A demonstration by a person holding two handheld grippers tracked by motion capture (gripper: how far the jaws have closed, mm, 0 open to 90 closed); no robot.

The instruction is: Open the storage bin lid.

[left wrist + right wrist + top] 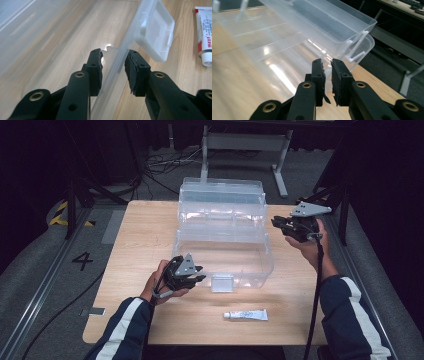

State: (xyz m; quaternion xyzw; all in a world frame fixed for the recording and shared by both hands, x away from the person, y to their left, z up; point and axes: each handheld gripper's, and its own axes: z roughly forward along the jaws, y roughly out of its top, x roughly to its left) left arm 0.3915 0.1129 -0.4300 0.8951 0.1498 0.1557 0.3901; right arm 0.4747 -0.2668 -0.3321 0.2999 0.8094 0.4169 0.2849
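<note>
A clear plastic tool box (222, 262) stands open mid-table, its tiered trays (221, 195) stepped toward the back. My left gripper (200, 275) is at the box's front left corner. In the left gripper view its jaws (113, 53) straddle the front rim (117, 62), one pad inside and one outside, closed on it. The box's latch flap (155, 32) hangs over the front beside them. My right gripper (276, 223) is held at the box's right side, pointing at it. Its jaws (326, 62) are nearly together with nothing between them, just short of the clear wall (287, 65).
A white tube with a red band (245, 315) lies on the wooden table (145, 235) in front of the box; it also lies right of the latch (205, 32). Beyond the far edge are a grey table frame (245, 142) and floor cables (165, 162).
</note>
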